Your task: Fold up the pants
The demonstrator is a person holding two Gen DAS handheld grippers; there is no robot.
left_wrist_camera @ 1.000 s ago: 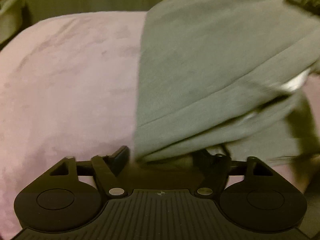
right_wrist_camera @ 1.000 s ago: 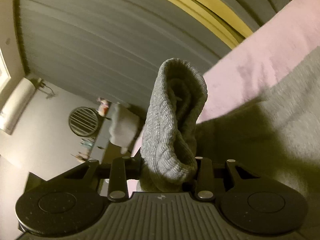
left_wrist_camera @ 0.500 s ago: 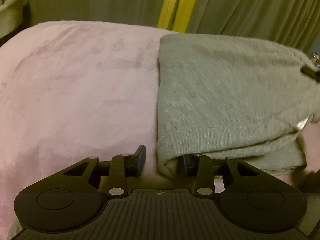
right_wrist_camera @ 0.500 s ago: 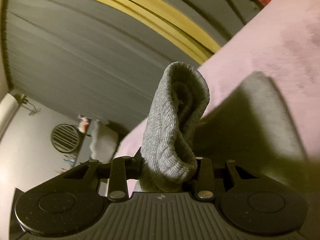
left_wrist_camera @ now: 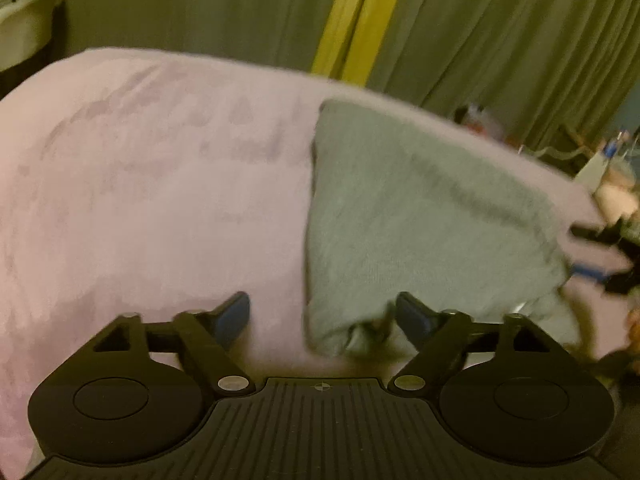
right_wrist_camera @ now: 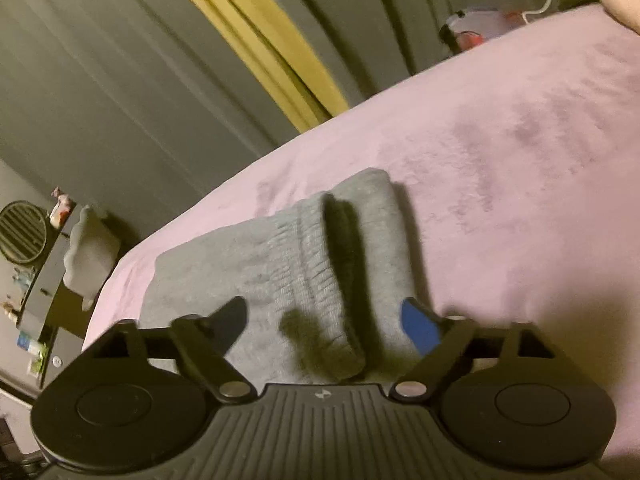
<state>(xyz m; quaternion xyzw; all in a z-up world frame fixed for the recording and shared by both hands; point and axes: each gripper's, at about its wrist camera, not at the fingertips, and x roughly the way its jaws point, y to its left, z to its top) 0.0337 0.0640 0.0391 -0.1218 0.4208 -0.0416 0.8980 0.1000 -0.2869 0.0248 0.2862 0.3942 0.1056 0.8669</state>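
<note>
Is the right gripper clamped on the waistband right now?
No, the right gripper is open, its fingers spread either side of the pants, which lie folded on the pink blanket.

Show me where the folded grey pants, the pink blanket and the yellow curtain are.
grey pants (right_wrist_camera: 280, 264): right wrist view, ribbed waistband.
pink blanket (left_wrist_camera: 152, 184): left wrist view, bare area left of pants.
yellow curtain (left_wrist_camera: 344, 20): left wrist view, middle of strip.

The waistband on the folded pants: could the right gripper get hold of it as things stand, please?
Probably yes. The right gripper is open, its fingers either side of the ribbed waistband, which lies uppermost on the pants with nothing covering it.
</note>
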